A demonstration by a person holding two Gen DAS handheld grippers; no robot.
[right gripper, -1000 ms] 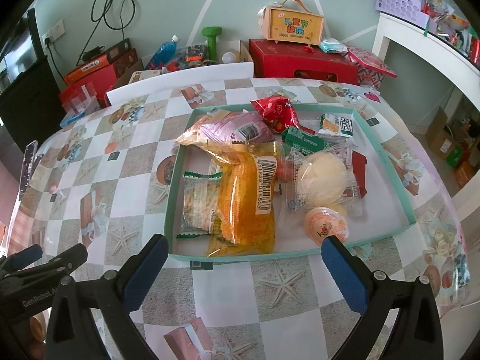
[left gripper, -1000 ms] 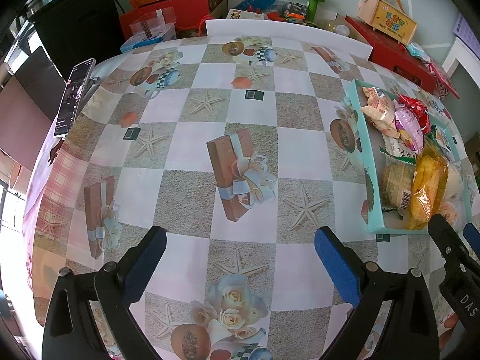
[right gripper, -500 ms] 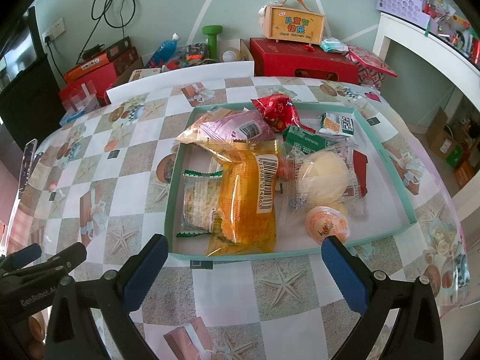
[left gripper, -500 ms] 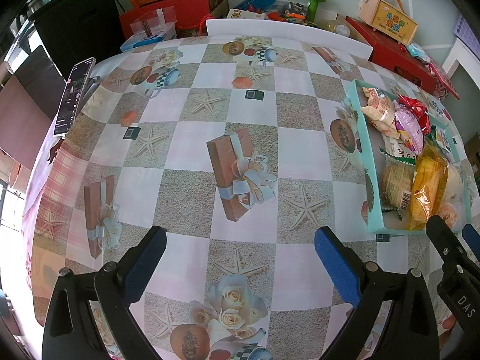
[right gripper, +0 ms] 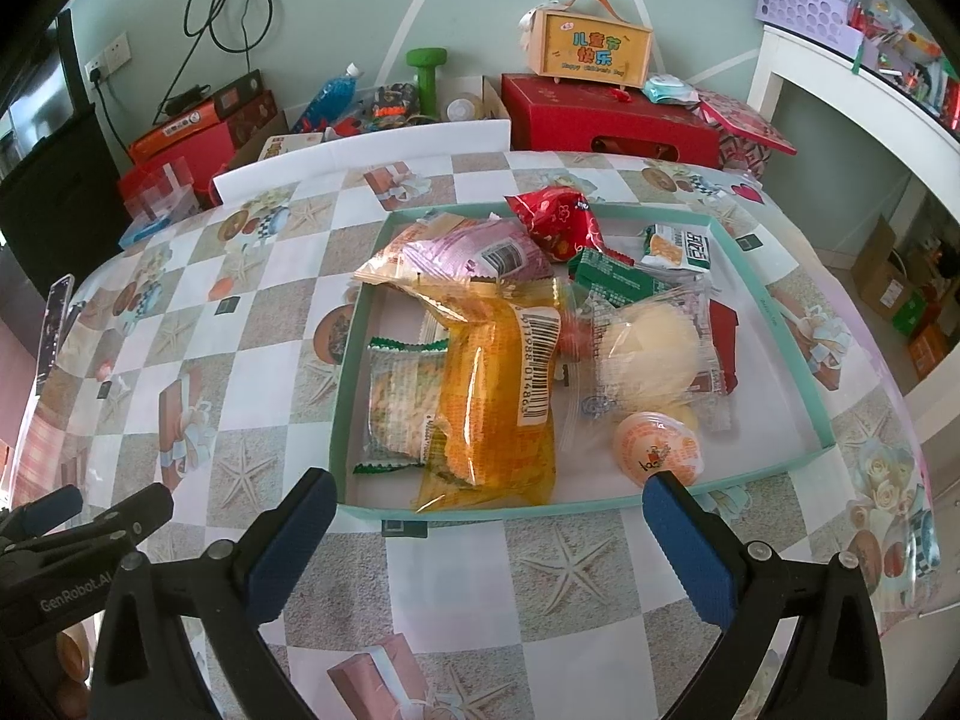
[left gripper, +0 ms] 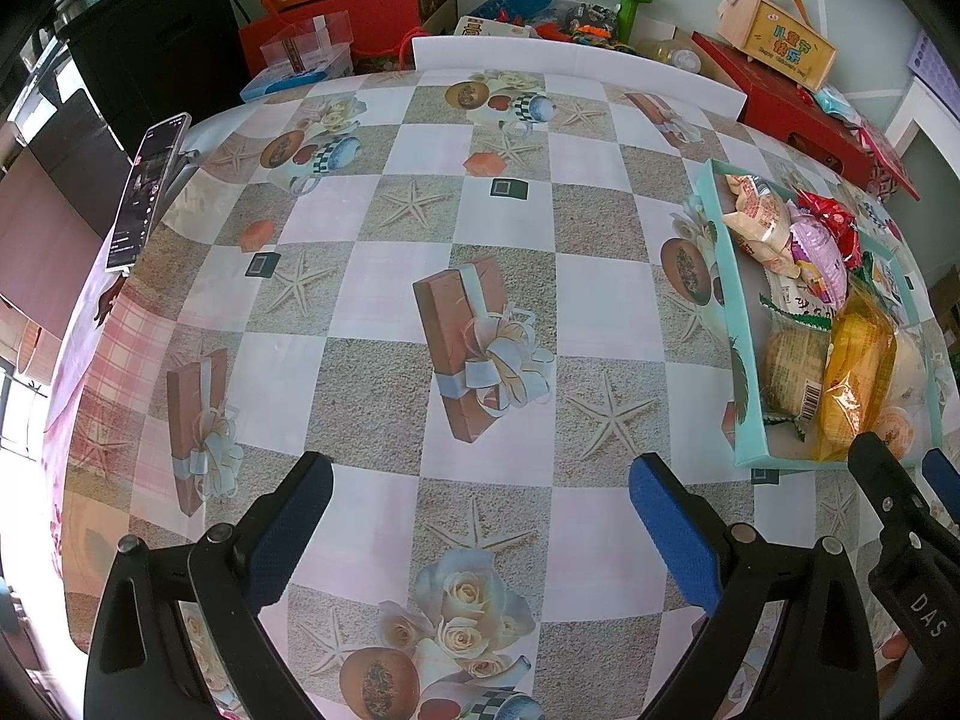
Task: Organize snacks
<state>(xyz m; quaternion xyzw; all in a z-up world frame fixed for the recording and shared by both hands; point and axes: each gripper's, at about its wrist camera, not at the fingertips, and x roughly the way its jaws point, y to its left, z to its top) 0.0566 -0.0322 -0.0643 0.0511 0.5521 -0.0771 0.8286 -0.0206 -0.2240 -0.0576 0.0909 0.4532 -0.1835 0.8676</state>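
A teal tray (right gripper: 774, 309) on the patterned tablecloth holds several snacks: an orange packet (right gripper: 498, 402), a green-edged cracker pack (right gripper: 402, 402), a pink packet (right gripper: 474, 252), a red packet (right gripper: 558, 222), a clear-wrapped bun (right gripper: 651, 354) and a jelly cup (right gripper: 657, 447). My right gripper (right gripper: 489, 531) stands open just in front of the tray's near rim, holding nothing. In the left wrist view the tray (left gripper: 729, 324) sits at the far right. My left gripper (left gripper: 480, 522) is open over bare tablecloth, well left of the tray.
A phone on a stand (left gripper: 147, 192) stands at the table's left edge. Beyond the far edge are red boxes (right gripper: 606, 120), a wooden gift case (right gripper: 591, 48), a green dumbbell (right gripper: 427, 75) and a blue bottle (right gripper: 330, 90). A white shelf (right gripper: 858, 120) stands at right.
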